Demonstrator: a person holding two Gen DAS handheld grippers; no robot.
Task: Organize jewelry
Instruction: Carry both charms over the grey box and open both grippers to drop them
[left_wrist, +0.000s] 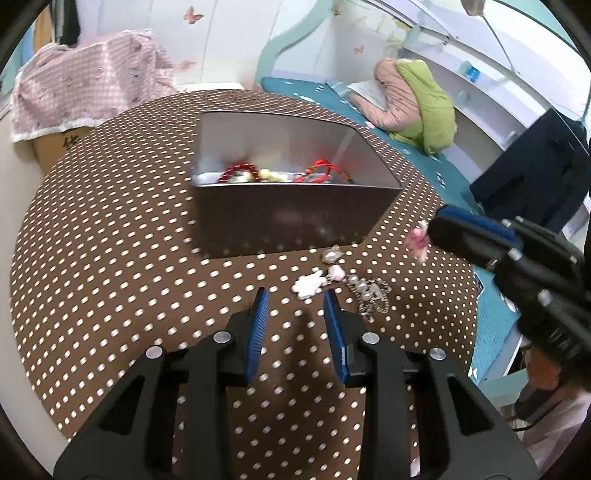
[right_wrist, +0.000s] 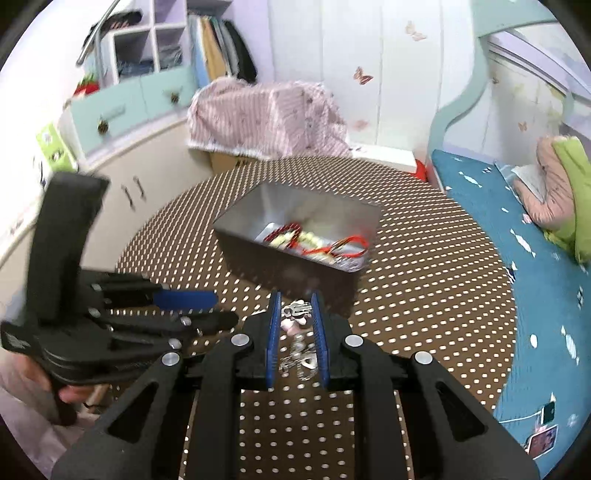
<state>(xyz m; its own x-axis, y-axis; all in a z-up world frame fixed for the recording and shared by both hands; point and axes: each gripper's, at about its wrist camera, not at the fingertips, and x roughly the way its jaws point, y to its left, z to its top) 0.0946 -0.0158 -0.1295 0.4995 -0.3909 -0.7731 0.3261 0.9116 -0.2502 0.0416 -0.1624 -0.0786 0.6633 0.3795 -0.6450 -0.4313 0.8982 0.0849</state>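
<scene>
Beside tin (left_wrist: 295, 210), brooches (left_wrist: 343, 280), left gripper (left_wrist: 297, 301)

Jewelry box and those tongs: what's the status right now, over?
Left tongs open, empty. Right tongs holding a pink charm, short of the box. More trinkets on the table; nothing blocking.

I see a round brown polka-dot table (left_wrist: 110, 258) carrying a grey metal box (left_wrist: 288, 218) at its far middle and loose jewelry (left_wrist: 354, 280) near its front-right.
</scene>
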